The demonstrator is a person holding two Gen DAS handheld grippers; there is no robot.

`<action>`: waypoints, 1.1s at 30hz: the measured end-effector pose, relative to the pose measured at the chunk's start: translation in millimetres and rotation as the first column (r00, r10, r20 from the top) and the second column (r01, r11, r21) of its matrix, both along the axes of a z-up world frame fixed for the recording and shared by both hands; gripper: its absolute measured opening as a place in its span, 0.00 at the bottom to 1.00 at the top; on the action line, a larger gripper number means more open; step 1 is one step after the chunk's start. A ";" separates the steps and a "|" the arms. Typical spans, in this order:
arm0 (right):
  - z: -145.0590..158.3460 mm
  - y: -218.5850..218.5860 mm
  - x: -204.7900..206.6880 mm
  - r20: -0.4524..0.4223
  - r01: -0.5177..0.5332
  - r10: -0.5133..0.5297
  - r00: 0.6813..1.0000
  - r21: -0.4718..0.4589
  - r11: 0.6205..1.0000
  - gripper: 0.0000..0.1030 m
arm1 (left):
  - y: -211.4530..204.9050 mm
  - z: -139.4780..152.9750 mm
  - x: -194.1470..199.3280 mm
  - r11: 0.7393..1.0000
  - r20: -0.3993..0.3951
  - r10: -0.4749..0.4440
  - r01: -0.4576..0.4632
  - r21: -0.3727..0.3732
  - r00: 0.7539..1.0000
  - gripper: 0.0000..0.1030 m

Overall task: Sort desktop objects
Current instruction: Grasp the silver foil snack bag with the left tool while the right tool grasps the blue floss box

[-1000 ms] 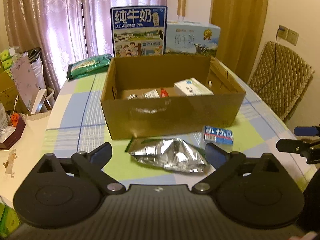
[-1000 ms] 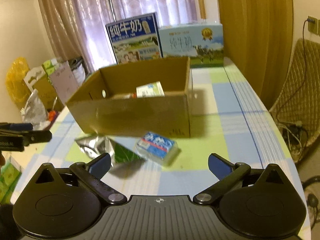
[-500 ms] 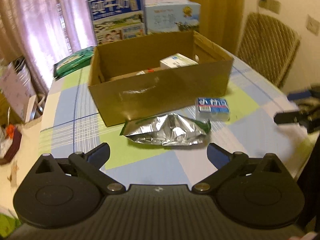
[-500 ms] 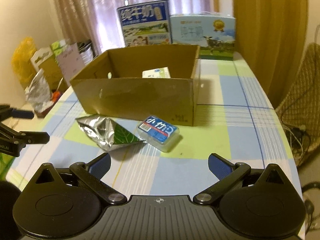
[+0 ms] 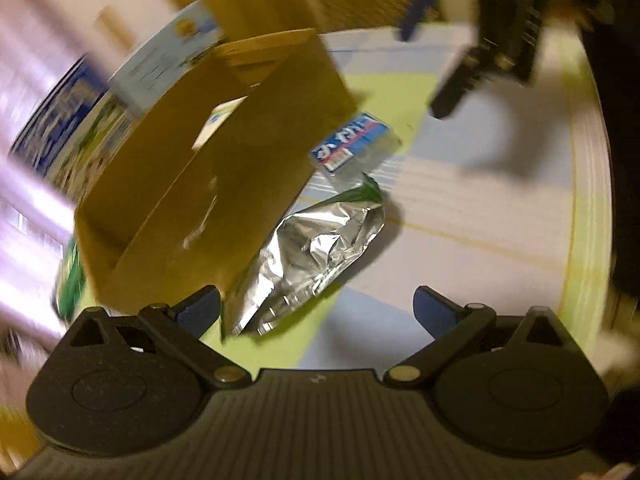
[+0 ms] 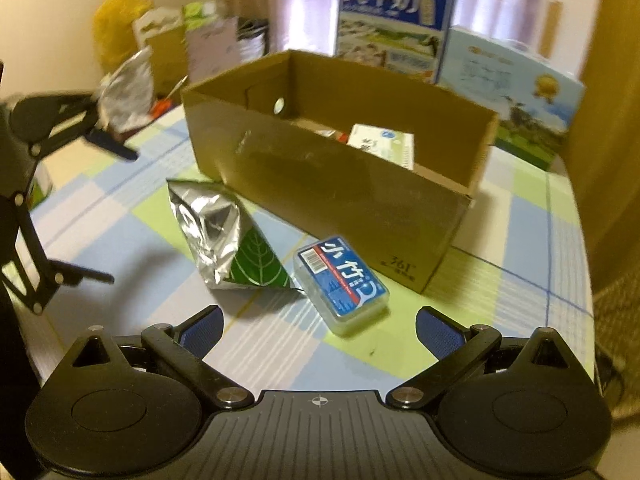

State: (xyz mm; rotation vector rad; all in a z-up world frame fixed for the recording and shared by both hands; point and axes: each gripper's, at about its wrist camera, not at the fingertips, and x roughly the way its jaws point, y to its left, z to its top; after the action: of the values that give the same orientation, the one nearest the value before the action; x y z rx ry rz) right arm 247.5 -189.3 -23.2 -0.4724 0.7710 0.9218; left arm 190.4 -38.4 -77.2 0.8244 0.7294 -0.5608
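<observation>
Jaws on both grippers are standing spread wide and empty as I am watching. Ahead of my left gripper (image 5: 316,306), just past its left finger, the crumpled foil bag (image 5: 310,254) is lying on the checked surface (image 5: 460,216), touching the near wall of the cardboard box (image 5: 224,184). Beyond the bag, the blue plastic case (image 5: 354,142) is resting beside the box corner; this view is tilted and blurred. My right gripper (image 6: 318,324) is hovering with that case (image 6: 340,280) just ahead between its jaws, the foil bag (image 6: 224,232) lying forward and left, touching the case. Behind both, the cardboard box (image 6: 340,184) is holding a white carton (image 6: 382,146). 2 milk cartons are standing behind the box.
</observation>
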 end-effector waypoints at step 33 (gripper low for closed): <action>-77.3 56.0 84.0 -0.079 -0.284 0.274 0.958 -0.170 0.944 0.56 | -6.5 -53.9 110.1 0.935 -0.267 -0.309 0.343 0.089 0.913 0.79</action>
State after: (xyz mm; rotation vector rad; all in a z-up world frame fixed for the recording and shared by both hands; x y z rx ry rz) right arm 331.4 -133.3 -100.5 -0.7319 0.8553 1.1376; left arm 300.6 -44.9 -131.1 1.0223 0.8726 -0.9378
